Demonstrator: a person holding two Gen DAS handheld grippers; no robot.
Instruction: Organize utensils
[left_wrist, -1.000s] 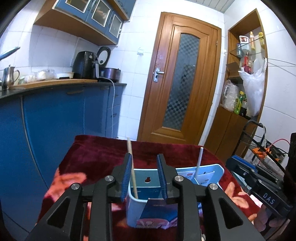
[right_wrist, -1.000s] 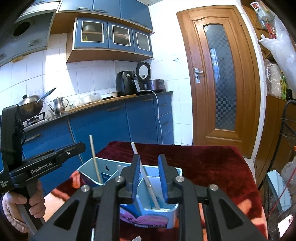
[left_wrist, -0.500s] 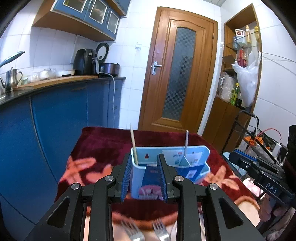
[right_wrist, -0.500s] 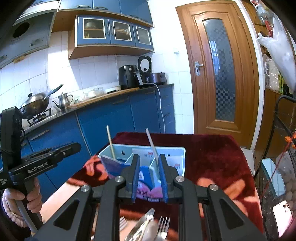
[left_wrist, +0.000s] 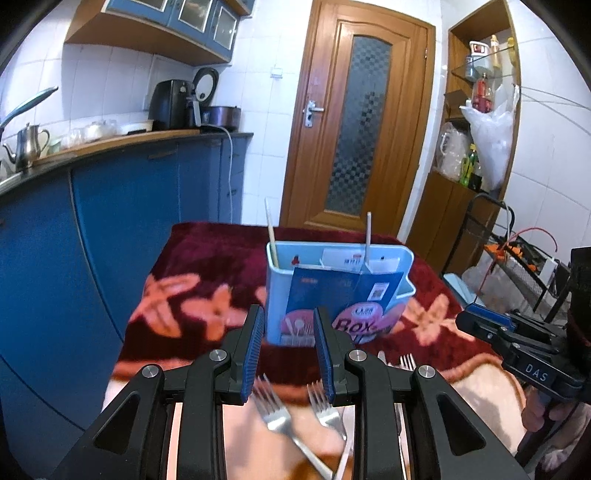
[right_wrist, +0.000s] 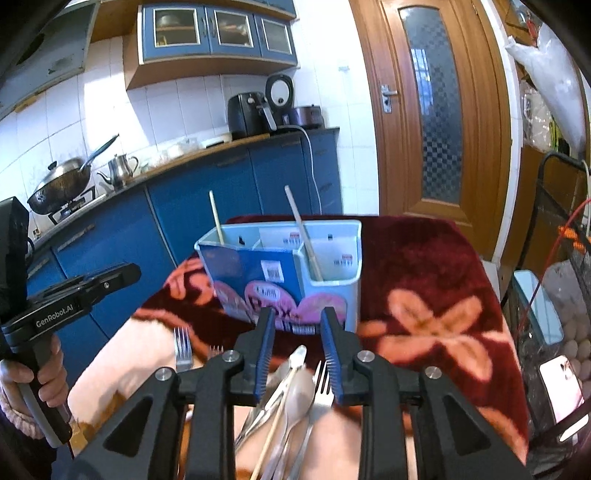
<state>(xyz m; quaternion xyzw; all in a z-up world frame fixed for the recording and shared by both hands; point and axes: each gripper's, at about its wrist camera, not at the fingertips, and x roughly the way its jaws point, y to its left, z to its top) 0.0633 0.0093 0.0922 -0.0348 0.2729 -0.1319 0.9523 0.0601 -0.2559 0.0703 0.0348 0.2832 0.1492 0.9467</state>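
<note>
Both grippers hover low over the near edge of the flowered red blanket (right_wrist: 424, 266), aimed at the light-blue utensil caddy (left_wrist: 280, 295). The left gripper (left_wrist: 289, 350) and right gripper (right_wrist: 297, 350) each have parted fingers holding nothing. Two chopsticks (right_wrist: 303, 232) stand upright in the caddy, one per end compartment. Below lie perhaps four forks (left_wrist: 273, 402), tines toward the caddy, with a spoon (right_wrist: 299, 395) lengthwise.

An organizer box (left_wrist: 338, 291) stands on the surface (left_wrist: 207, 266), with one chopstick (left_wrist: 271, 236) in its left compartment and another (left_wrist: 368, 236) further right. Forks (left_wrist: 277, 406) lie in front of it, to the left; a spoon (right_wrist: 297, 398) and a third chopstick (right_wrist: 273, 432) lie right of them. A door (left_wrist: 354, 129) stands behind.
</note>
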